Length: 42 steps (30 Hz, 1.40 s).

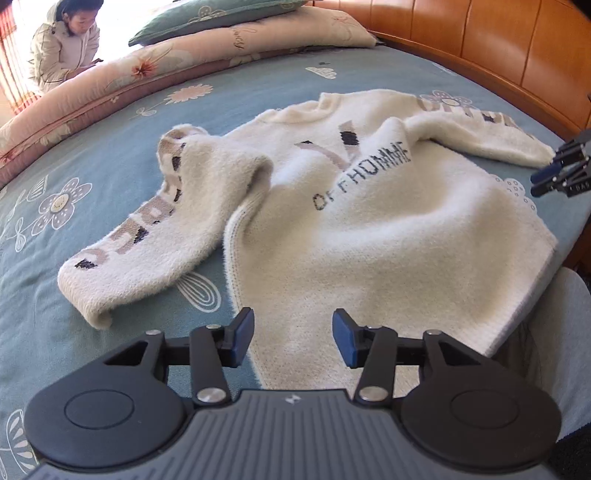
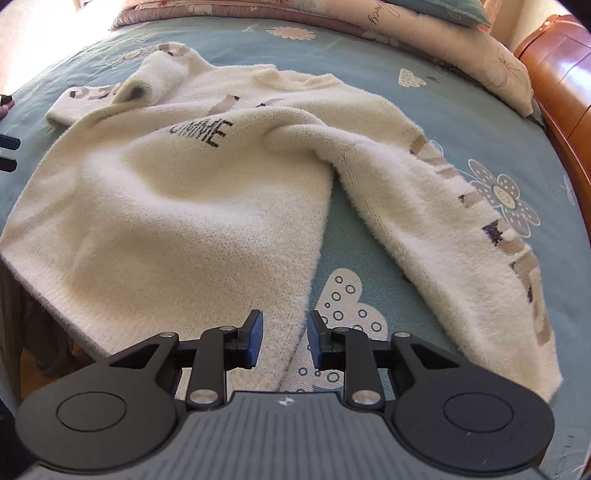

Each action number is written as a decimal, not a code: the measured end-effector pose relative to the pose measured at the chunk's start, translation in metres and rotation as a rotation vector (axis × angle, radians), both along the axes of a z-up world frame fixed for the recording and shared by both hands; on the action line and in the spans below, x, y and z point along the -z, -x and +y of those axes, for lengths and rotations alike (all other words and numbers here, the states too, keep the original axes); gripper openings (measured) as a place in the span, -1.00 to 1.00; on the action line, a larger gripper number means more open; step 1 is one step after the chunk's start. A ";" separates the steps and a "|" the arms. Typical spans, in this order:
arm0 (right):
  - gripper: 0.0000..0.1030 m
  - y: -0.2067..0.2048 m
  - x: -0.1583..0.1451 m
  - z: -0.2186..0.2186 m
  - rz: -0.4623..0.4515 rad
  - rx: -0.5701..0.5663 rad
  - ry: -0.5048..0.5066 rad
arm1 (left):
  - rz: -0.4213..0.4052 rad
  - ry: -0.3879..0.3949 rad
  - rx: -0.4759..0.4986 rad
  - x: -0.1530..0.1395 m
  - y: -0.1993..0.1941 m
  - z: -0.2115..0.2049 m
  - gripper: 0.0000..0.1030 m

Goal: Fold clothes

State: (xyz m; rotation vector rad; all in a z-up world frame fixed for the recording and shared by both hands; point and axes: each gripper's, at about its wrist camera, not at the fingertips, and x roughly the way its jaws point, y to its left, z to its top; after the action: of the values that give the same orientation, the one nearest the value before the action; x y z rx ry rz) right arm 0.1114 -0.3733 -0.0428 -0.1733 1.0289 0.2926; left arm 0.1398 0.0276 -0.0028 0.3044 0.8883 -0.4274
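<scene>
A cream fuzzy sweater (image 1: 369,229) with dark lettering lies face up and rumpled on the blue-green flowered bedspread (image 1: 55,350). One sleeve (image 1: 147,240) bends down towards the near left; the other sleeve (image 2: 443,229) runs along the right side. My left gripper (image 1: 293,332) hovers over the hem near the sweater's lower left corner, jaws apart, nothing between the pads. My right gripper (image 2: 286,332) stands over the hem's right corner, jaws a little apart, and the pads do not press on the cloth. The right gripper (image 1: 557,170) also shows near the far sleeve's cuff.
A folded floral quilt (image 1: 110,92) and a teal pillow (image 1: 207,14) lie along the far side of the bed. A wooden headboard (image 1: 498,48) curves along the right. A person in a pale coat (image 1: 62,48) sits beyond the quilt. The bed's edge runs just below the hem.
</scene>
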 end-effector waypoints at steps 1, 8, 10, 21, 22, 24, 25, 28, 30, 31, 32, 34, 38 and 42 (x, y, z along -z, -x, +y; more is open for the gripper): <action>-0.43 -0.004 0.004 -0.005 -0.001 0.019 -0.035 | 0.000 0.019 -0.026 0.000 -0.007 0.005 0.21; -0.21 -0.046 0.017 -0.034 -0.017 0.135 -0.275 | 0.050 0.180 -0.179 0.014 -0.070 0.033 0.33; -0.19 -0.059 0.024 -0.041 -0.011 0.160 -0.341 | 0.087 0.212 -0.209 0.025 -0.089 0.038 0.33; -0.13 -0.129 0.066 -0.062 0.008 0.230 -0.630 | 0.249 0.308 -0.219 0.078 -0.147 0.034 0.33; -0.13 -0.135 0.067 -0.060 0.006 0.226 -0.642 | 0.244 0.308 -0.212 0.080 -0.150 0.031 0.32; -0.13 -0.147 0.067 -0.055 -0.003 0.209 -0.655 | 0.234 0.308 -0.198 0.084 -0.157 0.026 0.35; -0.13 -0.153 0.067 -0.052 -0.005 0.203 -0.653 | 0.229 0.316 -0.192 0.084 -0.160 0.024 0.35; -0.13 -0.167 0.066 -0.042 -0.015 0.186 -0.626 | 0.222 0.333 -0.192 0.085 -0.168 0.019 0.32; -0.53 -0.169 0.062 -0.035 -0.020 0.173 -0.563 | 0.193 0.311 -0.176 0.085 -0.169 0.014 0.25; -0.56 -0.168 0.060 -0.033 -0.022 0.166 -0.532 | 0.176 0.291 -0.167 0.085 -0.168 0.010 0.08; -0.63 -0.165 0.057 -0.032 -0.021 0.165 -0.520 | 0.165 0.281 -0.155 0.084 -0.167 0.008 -0.06; -0.69 -0.157 0.052 -0.032 -0.016 0.177 -0.503 | 0.147 0.258 -0.142 0.083 -0.165 0.002 -0.23; -0.78 -0.127 0.034 -0.032 -0.025 0.181 -0.403 | 0.133 0.237 -0.151 0.080 -0.165 -0.001 -0.23; -0.80 -0.105 0.031 -0.036 -0.014 0.196 -0.351 | 0.141 0.246 -0.172 0.081 -0.167 0.001 -0.22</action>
State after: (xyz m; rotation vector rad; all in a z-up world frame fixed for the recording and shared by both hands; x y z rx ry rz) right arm 0.2160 -0.4096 -0.0736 0.2415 0.9570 0.2882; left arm 0.3067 0.0285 -0.0839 -0.0284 0.9802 -0.3968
